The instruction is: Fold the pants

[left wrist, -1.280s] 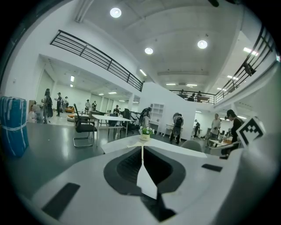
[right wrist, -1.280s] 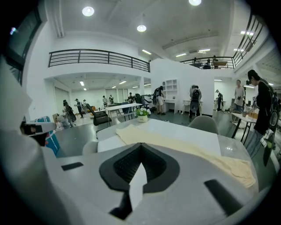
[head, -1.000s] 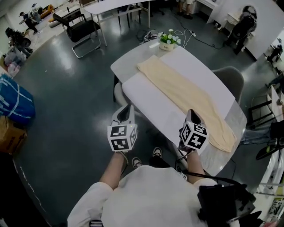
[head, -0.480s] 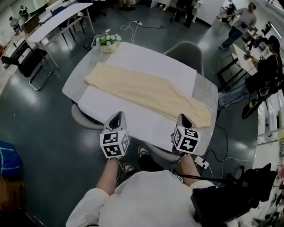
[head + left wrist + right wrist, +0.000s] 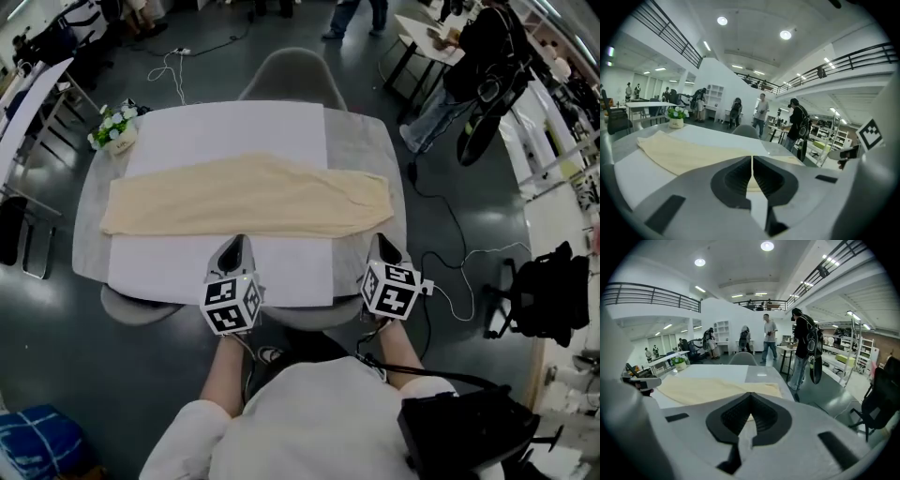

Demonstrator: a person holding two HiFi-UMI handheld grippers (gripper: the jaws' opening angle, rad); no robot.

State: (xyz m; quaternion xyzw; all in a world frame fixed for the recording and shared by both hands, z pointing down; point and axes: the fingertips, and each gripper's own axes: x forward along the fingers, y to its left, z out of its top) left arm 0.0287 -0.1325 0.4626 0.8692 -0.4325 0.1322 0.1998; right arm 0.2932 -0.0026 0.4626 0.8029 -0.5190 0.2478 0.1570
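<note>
Cream pants (image 5: 246, 197) lie flat and stretched out left to right across a white sheet on the grey table (image 5: 367, 150). Both grippers hover at the table's near edge, just short of the pants and touching nothing. My left gripper (image 5: 234, 244) is below the pants' middle, my right gripper (image 5: 382, 244) below their right end. In the left gripper view the jaws of the left gripper (image 5: 752, 159) meet in a thin seam, with the pants (image 5: 689, 157) beyond. The right gripper (image 5: 750, 397) is likewise shut and empty, and the pants (image 5: 712, 387) lie ahead of it.
A small pot of white flowers (image 5: 114, 131) stands at the table's far left corner. A grey chair (image 5: 286, 75) sits at the far side. People stand at the upper right, near a desk. A cable (image 5: 450, 272) runs on the floor to the right.
The view has swung round the table, which now lies square in front. Both shut grippers have moved from off its corner to its near edge.
</note>
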